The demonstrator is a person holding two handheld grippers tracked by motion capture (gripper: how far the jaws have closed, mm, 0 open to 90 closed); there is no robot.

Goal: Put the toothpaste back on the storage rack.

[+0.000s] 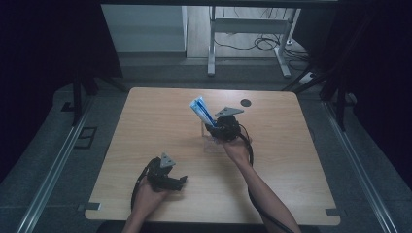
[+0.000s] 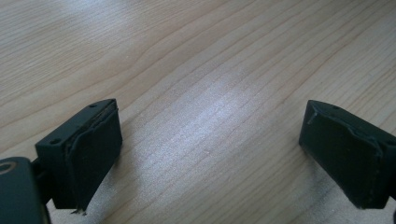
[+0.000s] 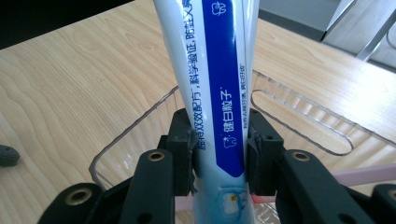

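Observation:
A white and blue toothpaste tube [image 3: 219,84] stands between the jaws of my right gripper [image 3: 219,154], which is shut on it; the tube [image 1: 201,110] tilts up and to the left over a clear plastic bin [image 1: 210,140] at the table's middle. The bin's rim [image 3: 299,116] lies just beyond the jaws, and a pink item [image 3: 369,175] lies inside it. My left gripper [image 1: 179,182] rests near the table's front left, open, with bare wood between its pads [image 2: 95,149].
The wooden table [image 1: 145,126] has a small dark round mark [image 1: 246,102] near its far edge. A small dark object [image 3: 7,155] lies on the wood at the left of the right gripper view. Beyond the table stands a white desk frame [image 1: 248,29] with cables.

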